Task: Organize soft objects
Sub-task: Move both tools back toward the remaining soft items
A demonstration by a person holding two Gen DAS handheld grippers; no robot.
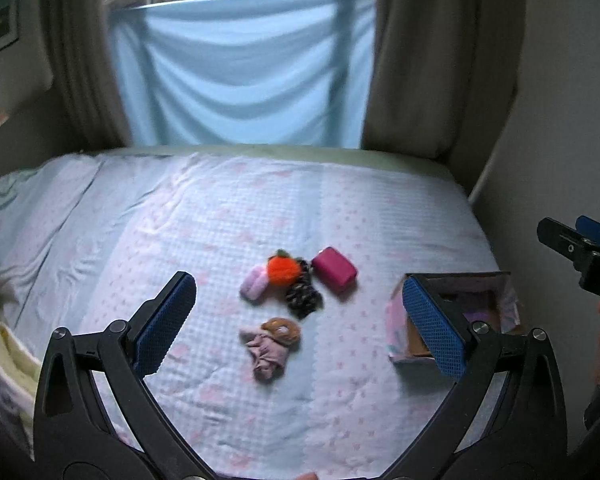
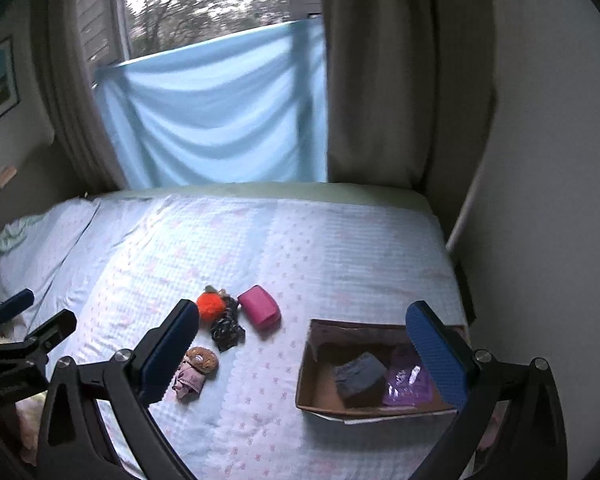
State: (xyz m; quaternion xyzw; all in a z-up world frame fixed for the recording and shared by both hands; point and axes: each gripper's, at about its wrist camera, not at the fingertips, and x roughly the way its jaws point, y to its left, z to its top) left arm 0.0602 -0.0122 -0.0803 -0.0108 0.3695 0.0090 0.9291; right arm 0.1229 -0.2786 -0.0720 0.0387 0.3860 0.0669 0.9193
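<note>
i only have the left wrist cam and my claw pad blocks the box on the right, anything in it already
observer: Yes, the cardboard box holds a dark grey folded cloth.
operator: just that one
observer: No, a purple plastic packet lies in there too, to the right of the cloth.
operator: right claw holding anything
observer: No, the right claw is wide open with nothing between its fingers.
</note>
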